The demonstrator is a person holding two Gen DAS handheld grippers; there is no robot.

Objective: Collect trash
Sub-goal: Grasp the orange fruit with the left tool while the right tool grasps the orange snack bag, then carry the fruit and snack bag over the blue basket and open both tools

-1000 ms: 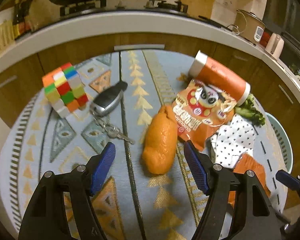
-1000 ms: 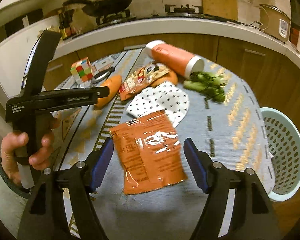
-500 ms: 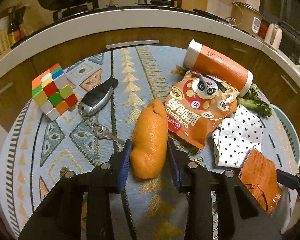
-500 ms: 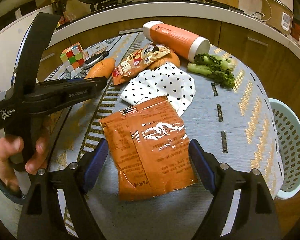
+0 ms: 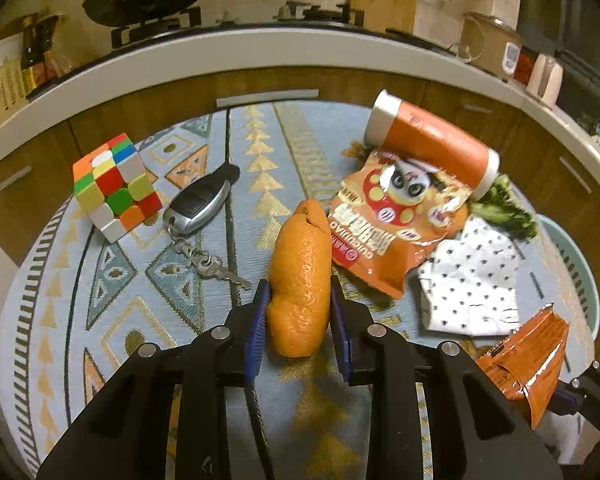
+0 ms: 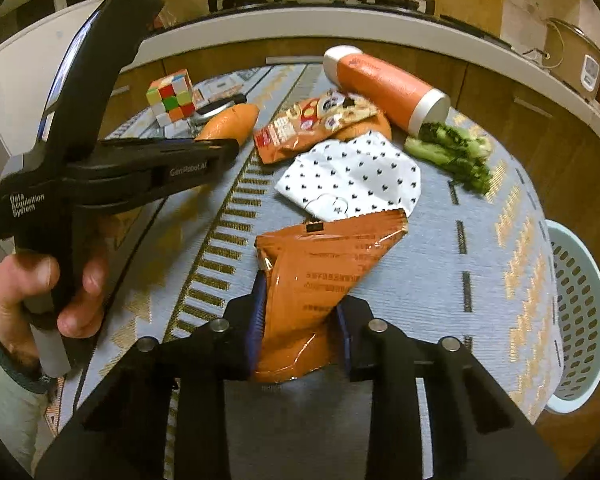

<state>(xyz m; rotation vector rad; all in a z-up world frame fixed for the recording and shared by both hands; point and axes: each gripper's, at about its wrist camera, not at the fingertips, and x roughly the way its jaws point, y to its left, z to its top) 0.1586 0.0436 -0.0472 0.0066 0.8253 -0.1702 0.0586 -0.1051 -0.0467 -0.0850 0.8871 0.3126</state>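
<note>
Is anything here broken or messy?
Yes. The panda snack bag is torn open, the orange bottle lies on its side, and limp greens lie loose on the tablecloth.

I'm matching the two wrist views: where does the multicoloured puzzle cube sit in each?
Left wrist: multicoloured puzzle cube at mid-left, beside the black car key.
Right wrist: cube at upper left, behind the left gripper.
Shared landmark: the orange cylindrical bottle.
</note>
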